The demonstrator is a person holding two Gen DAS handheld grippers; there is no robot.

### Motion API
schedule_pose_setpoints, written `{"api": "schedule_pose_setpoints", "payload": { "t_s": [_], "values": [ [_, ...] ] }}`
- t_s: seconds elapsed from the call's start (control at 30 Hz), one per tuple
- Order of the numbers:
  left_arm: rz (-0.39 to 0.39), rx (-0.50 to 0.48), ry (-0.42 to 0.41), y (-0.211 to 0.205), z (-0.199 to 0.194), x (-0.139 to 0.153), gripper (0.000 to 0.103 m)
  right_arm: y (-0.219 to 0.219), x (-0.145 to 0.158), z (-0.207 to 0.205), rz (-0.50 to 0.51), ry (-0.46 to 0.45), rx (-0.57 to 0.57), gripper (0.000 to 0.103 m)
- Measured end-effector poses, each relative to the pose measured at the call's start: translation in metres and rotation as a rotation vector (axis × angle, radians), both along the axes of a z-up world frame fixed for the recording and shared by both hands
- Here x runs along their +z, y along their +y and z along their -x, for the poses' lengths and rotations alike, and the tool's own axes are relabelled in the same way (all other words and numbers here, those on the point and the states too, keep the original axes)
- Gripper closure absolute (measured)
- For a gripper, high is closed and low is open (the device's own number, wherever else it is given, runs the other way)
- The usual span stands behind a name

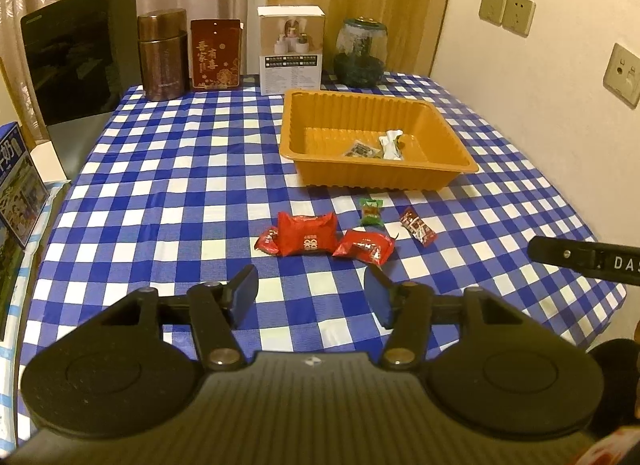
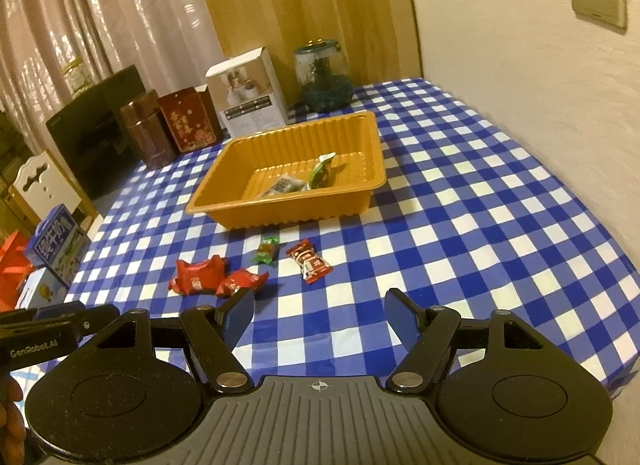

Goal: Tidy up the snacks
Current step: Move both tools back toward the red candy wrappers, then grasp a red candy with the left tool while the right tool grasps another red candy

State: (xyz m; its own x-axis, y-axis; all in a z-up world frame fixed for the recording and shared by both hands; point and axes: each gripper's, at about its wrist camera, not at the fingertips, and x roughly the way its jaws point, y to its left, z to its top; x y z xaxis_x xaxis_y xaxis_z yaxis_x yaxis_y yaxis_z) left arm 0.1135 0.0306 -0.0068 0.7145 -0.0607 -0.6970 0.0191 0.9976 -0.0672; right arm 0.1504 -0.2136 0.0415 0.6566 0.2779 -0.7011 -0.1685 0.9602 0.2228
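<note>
An orange plastic tray [image 1: 460, 163] [image 2: 208, 205] sits on the blue checked tablecloth and holds two small snack packets [image 1: 390, 145] [image 2: 320, 175]. In front of it lie loose snacks: a large red packet [image 1: 306, 239] [image 2: 198, 277], a smaller red packet [image 1: 364, 245] [image 2: 240, 283], a green candy [image 1: 370, 211] [image 2: 267, 251] and a red-and-white packet [image 1: 418, 225] [image 2: 310, 261]. My left gripper [image 1: 312, 291] is open and empty, just short of the red packets. My right gripper [image 2: 320, 311] is open and empty, near the red-and-white packet.
Along the back edge stand a brown tin [image 1: 162, 53], a red box [image 1: 216, 53], a white box [image 1: 290, 49] and a glass jar [image 1: 362, 51]. A dark chair [image 1: 72, 61] and milk cartons [image 2: 60, 249] are at the left. A wall runs along the right.
</note>
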Motion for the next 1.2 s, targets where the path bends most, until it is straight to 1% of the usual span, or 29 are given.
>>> {"api": "schedule_pose_setpoints", "payload": {
  "t_s": [0.13,0.3,0.53,0.8,0.83,0.9,1.13,1.2],
  "values": [
    [0.001,-0.024,0.012,0.001,-0.009,-0.007,0.048,0.008,-0.007,-0.006,0.003,-0.006,0.055,0.031],
    [-0.022,-0.050,0.036,0.007,-0.024,-0.019,0.048,0.019,-0.019,-0.021,0.005,-0.008,0.125,0.031],
    [-0.054,-0.082,0.065,0.017,-0.048,-0.037,0.048,0.038,-0.043,-0.051,0.014,0.013,0.227,0.031],
    [-0.095,-0.162,0.086,0.025,-0.071,-0.057,0.048,0.065,-0.070,-0.089,0.046,0.033,0.373,0.032],
    [-0.097,-0.172,0.087,0.026,-0.073,-0.059,0.048,0.069,-0.072,-0.093,0.052,0.032,0.389,0.033],
    [-0.104,-0.194,0.091,0.027,-0.077,-0.063,0.048,0.077,-0.077,-0.103,0.067,0.036,0.430,0.040],
    [-0.168,-0.290,0.088,0.025,-0.087,-0.073,0.048,0.108,-0.103,-0.121,0.159,0.076,0.586,0.049],
    [-0.174,-0.319,0.085,0.023,-0.089,-0.074,0.047,0.113,-0.110,-0.123,0.188,0.088,0.606,0.056]
  ]
}}
